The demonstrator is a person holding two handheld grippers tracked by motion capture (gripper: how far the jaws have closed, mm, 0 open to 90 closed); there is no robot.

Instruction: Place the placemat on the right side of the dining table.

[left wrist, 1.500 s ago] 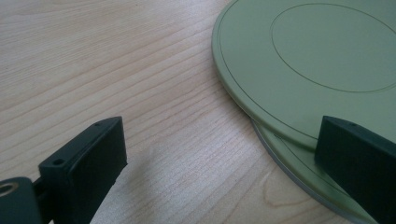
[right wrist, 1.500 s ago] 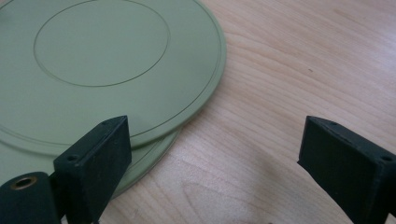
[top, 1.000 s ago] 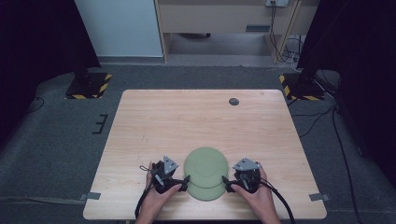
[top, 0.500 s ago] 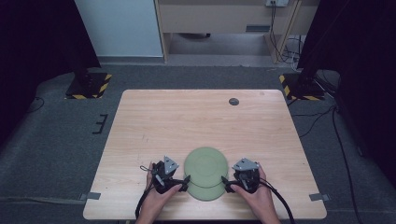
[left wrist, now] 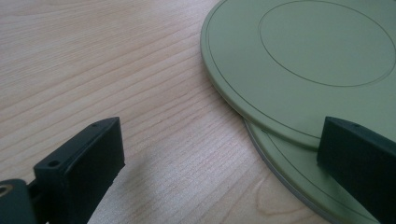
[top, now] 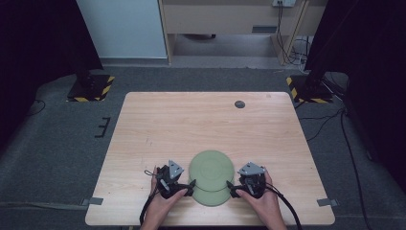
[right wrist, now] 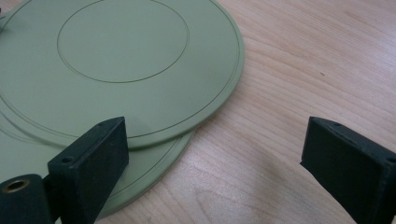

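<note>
Plates [top: 211, 168] stacked low in the frame on a pale wood desk [top: 191, 124].
Left gripper [top: 186, 188] and right gripper [top: 231, 188] flank them, fingers wide; bare desk above, grey carpet [top: 62, 143] around.

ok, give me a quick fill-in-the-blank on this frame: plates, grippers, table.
1. Two round green plates lie partly ____ on the light wooden table.
2. The upper green plate sits ____ from the person than the lower green plate.
3. Both the left gripper and the right gripper have their jaws ____.

Missing words: stacked; farther; open
</note>
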